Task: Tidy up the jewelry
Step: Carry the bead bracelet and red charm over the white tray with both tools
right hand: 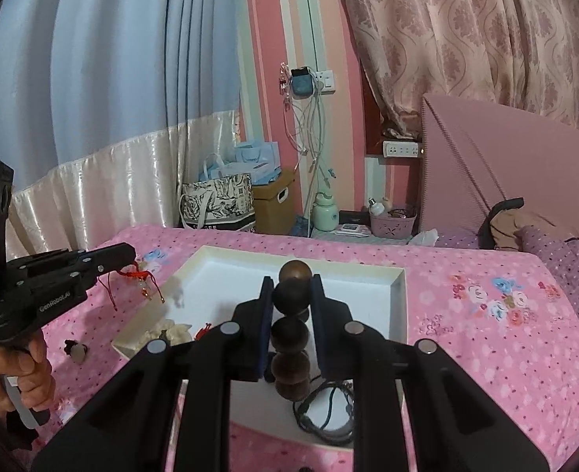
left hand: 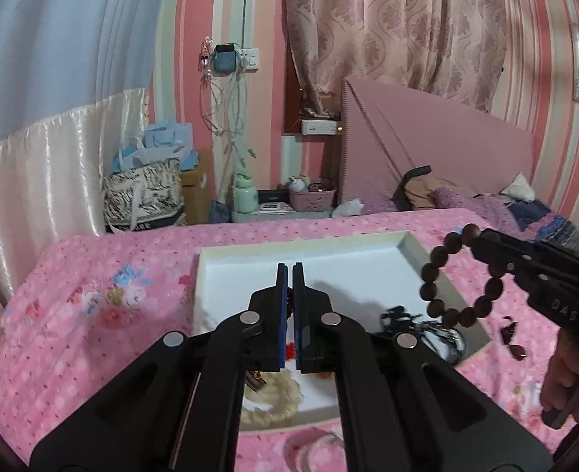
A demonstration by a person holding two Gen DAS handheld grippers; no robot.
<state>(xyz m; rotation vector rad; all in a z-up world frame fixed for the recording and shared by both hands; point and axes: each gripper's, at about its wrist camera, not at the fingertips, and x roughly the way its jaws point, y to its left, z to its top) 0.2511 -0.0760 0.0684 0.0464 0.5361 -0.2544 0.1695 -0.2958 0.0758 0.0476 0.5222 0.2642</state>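
A white tray [left hand: 415, 251] [right hand: 401, 295] lies on the pink floral bedspread [left hand: 92, 314]. My right gripper [right hand: 291, 287] [left hand: 480, 236] is shut on a dark wooden bead bracelet [right hand: 291, 299] [left hand: 433, 275], which hangs as a loop over the tray's right side. My left gripper [left hand: 288, 271] [right hand: 130, 253] is shut on a red cord charm [right hand: 141, 275] [left hand: 289, 350] that dangles over the tray's left edge. In the tray lie a cream bead strand [left hand: 273, 401] and a tangle of black cord [left hand: 419, 326] [right hand: 328, 409].
Small dark pieces [left hand: 511, 334] and a small pale pendant [right hand: 77, 350] lie on the bedspread beside the tray. A person's hand [right hand: 21, 369] grips the left tool's handle. Beyond the bed stand a pink headboard [left hand: 427, 137], bags [left hand: 143, 192] and a cluttered bedside stand [left hand: 313, 196].
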